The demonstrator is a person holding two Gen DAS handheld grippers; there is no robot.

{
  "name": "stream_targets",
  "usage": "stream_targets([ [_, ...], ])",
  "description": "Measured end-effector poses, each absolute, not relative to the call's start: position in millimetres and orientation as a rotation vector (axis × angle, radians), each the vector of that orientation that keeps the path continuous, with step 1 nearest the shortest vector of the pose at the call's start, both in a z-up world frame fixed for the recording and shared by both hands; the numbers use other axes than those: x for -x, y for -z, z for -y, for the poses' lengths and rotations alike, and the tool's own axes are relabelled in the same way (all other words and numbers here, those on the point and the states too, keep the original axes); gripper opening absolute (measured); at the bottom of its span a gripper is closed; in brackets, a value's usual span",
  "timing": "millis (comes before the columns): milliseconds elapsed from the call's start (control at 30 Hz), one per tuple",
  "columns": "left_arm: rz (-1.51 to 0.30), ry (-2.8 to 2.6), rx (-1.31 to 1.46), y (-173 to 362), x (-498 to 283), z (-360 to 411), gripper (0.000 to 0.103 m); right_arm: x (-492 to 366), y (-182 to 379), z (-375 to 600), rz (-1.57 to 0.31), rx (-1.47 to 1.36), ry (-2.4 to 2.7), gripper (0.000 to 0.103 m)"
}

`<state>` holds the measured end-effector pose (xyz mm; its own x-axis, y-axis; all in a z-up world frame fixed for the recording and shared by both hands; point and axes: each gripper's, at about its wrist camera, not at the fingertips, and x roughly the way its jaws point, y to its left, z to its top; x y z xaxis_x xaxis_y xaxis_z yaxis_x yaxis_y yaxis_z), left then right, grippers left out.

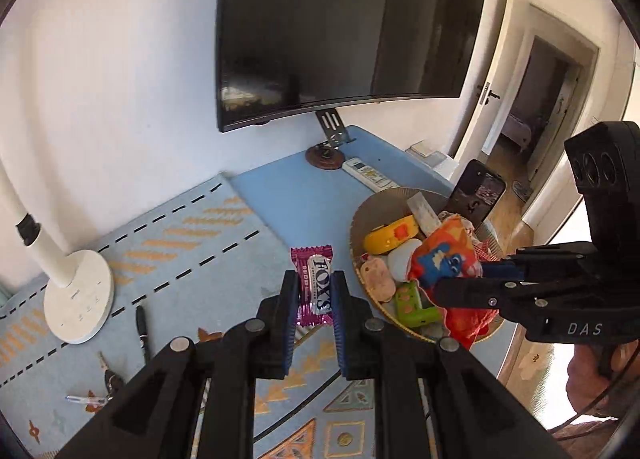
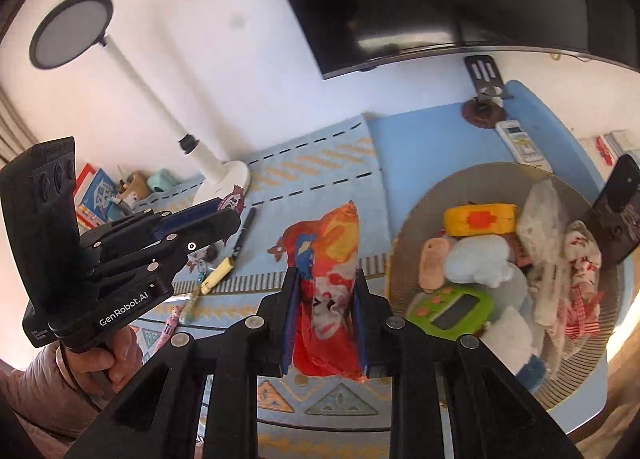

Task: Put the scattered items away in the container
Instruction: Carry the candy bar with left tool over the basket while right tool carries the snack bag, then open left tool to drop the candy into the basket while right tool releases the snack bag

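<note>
At lower centre, the left gripper [image 1: 314, 295] is clamping a Fox's candy [image 1: 316, 286] between its jaws; the right gripper [image 2: 326, 295] is pinching an orange snack packet [image 2: 330, 283] beside the basket [image 2: 404, 259]

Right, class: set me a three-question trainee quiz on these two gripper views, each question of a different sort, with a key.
1. True or false: the left gripper holds a purple Fox's candy.
2. What is the right gripper shut on? A) a pen B) an orange-red snack packet C) the remote
3. Fill in: the green toy lies inside the round ____.

Key: 1 true; 2 B; 3 basket.
</note>
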<state>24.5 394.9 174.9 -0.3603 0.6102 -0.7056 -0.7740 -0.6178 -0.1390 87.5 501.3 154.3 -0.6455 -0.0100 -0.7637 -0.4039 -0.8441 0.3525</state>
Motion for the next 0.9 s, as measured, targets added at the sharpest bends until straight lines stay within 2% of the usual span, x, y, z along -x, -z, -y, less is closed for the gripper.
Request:
stream_targets([
  [367,-0.304,-1.920,1.019,-130,-27,-514,0.013,-159,-132,-613,-0.853,1.067,-2.331,0.025],
  [633,-0.315,-1.922,1.121,-96,-23,-528,0.013,-156,-105,-642,-0.895,1.130,-2.271,0.025],
  [900,-0.312,-1.918,1.150,-85,-22,-525,0.013,-141,-85,-650,-0.942,1.193,-2.226,0.025],
])
